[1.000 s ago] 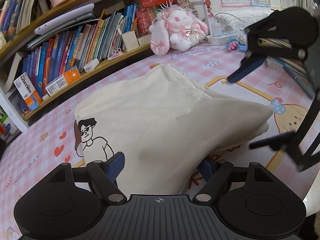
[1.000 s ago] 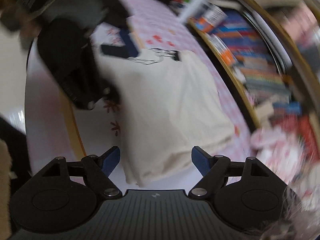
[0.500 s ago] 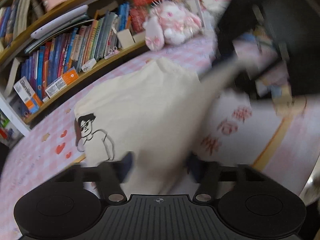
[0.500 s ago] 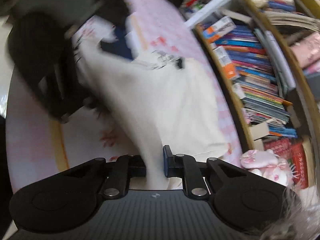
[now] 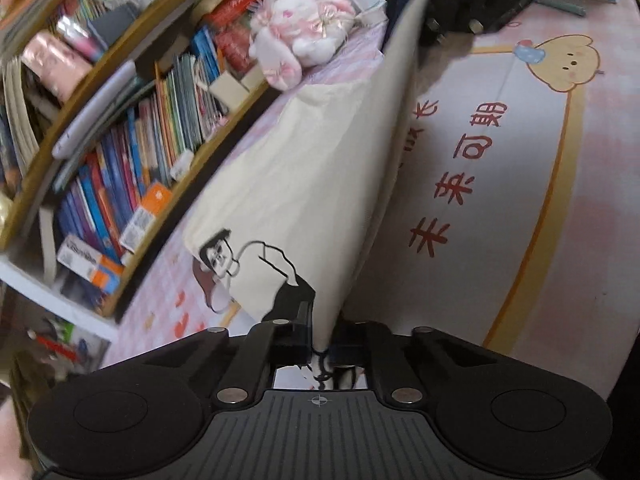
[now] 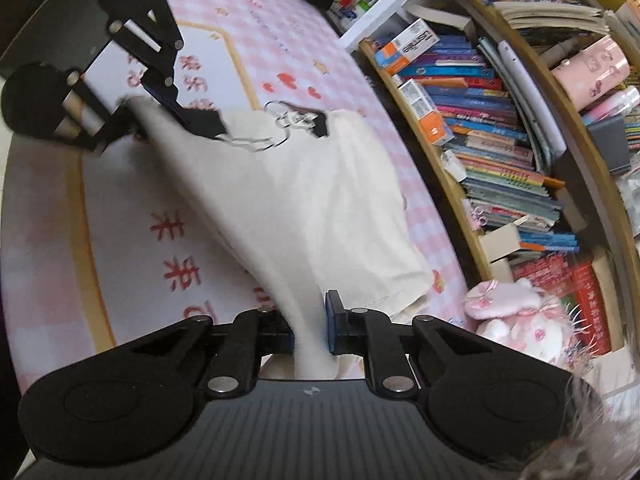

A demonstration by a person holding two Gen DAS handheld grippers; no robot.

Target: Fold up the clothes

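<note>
A cream T-shirt (image 5: pixel 300 184) with a cartoon figure print lies folded on the pink play mat (image 5: pixel 520 208). Its near edge is pulled up into a taut ridge between my two grippers. My left gripper (image 5: pixel 322 344) has its jaws closing, and its pads pinch one end of that edge by the print. In the right wrist view the same shirt (image 6: pixel 320 200) runs down into my right gripper (image 6: pixel 312 332), shut on the other end. The left gripper (image 6: pixel 136 108) shows there at the far end of the ridge.
A curved wooden bookshelf (image 5: pixel 132 160) packed with books runs along the far side of the mat. A pink and white plush rabbit (image 5: pixel 304 36) sits by the shirt's far end, also the plush rabbit (image 6: pixel 516 320). The mat's white panel with red characters (image 5: pixel 460 184) lies beside the shirt.
Both grippers went from wide open to closed on the shirt's near edge. The edge has risen off the mat into a stretched ridge. The left gripper has rolled.
</note>
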